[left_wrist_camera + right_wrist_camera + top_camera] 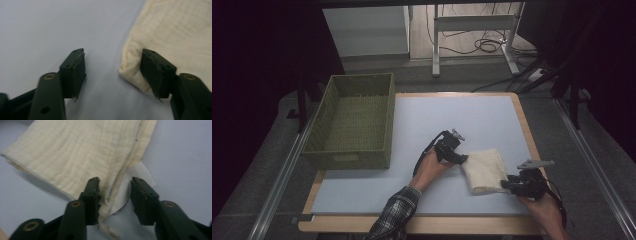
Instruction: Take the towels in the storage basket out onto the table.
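Nearest the lower edge of the high view: a plaid sleeve point(394, 216) rising from bottom centre, a bare hand at the lower right corner. Just above, a wooden table rim point(362, 225) framing a pale blue-grey mat point(362, 192), matte and smooth.

Right gripper point(508, 186) low and right of centre, jaws parted (nothing pinched), set at the near right corner of the folded cream towel point(484, 170). In the right gripper view, one jaw resting over the towel point(75, 157), the other on bare mat beyond its layered hem, a white label point(132, 182) peeping out between them.

Left gripper point(463, 159) at frame centre, jaws spread wide, released. In the left gripper view, one jaw touching the rounded corner fold of the towel point(175, 32), the other standing apart on bare mat.

Towel lying flat in the centre-right of the high view, well inside the right table edge; long axis running from the near right toward the upper left, slightly skewed to the table's sides.

Open mat to the left and above the towel, wide and bare.

Farther, at centre-left: an olive woven basket point(329, 112) overhanging the table's left edge, well apart from the towel.

Beyond, at the top: grey carpet, pale table legs point(436, 45), looped cables point(487, 45) (dark surroundings on both sides).
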`<state>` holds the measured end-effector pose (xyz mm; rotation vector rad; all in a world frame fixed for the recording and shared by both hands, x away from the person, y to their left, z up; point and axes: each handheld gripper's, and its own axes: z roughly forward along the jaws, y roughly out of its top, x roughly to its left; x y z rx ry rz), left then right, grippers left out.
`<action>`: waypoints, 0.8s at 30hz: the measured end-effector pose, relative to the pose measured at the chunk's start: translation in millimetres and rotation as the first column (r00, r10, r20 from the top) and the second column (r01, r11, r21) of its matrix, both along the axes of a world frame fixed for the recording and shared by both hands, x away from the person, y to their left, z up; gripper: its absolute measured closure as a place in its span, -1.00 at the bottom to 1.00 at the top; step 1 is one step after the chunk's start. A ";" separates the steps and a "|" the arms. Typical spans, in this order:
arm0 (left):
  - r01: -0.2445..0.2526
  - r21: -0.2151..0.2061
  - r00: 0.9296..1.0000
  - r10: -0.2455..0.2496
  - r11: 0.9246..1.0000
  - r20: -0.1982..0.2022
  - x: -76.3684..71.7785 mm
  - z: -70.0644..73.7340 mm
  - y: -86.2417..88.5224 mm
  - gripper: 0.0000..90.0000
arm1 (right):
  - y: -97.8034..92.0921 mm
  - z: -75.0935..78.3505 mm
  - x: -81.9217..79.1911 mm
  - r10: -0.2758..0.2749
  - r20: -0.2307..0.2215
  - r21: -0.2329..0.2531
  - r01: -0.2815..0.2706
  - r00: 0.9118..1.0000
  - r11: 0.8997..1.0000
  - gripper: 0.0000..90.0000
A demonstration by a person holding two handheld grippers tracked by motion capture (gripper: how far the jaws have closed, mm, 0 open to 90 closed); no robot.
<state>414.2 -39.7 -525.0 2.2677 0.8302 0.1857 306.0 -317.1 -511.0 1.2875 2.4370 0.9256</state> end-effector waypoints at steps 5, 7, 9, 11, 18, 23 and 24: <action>0.051 -0.028 0.997 -0.052 0.998 -0.052 -1.8 2.2 -0.5 0.45 | -3.2 -1.9 1.6 0.018 -0.045 0.075 -0.014 0.999 0.997 0.79; 0.067 -0.063 0.994 -0.072 0.996 -0.085 -1.1 1.3 0.5 0.79 | -5.6 -2.6 2.4 0.017 -0.054 0.097 -0.012 0.998 0.995 0.81; 0.070 -0.067 0.994 -0.075 0.995 -0.079 -0.8 2.0 1.6 0.84 | -7.7 -2.3 2.9 0.018 -0.064 0.118 -0.011 0.998 0.993 0.82; 0.068 -0.061 0.996 -0.071 0.996 -0.049 -0.8 5.8 5.0 0.87 | -8.5 -0.7 2.5 0.019 -0.066 0.141 -0.010 0.998 0.990 0.83; 0.053 -0.066 0.999 -0.053 0.996 0.001 -0.7 26.6 17.5 0.86 | -3.4 12.6 1.8 0.060 -0.045 0.190 -0.050 0.997 0.980 0.83; 0.047 -0.049 0.999 -0.046 0.998 0.021 -1.3 36.1 25.5 0.85 | 5.5 19.5 2.1 0.086 -0.026 0.200 -0.079 0.996 0.977 0.82; 0.044 -0.049 0.999 -0.043 0.998 0.024 -1.5 38.5 27.9 0.85 | 7.1 20.8 2.4 0.092 -0.024 0.208 -0.085 0.996 0.974 0.82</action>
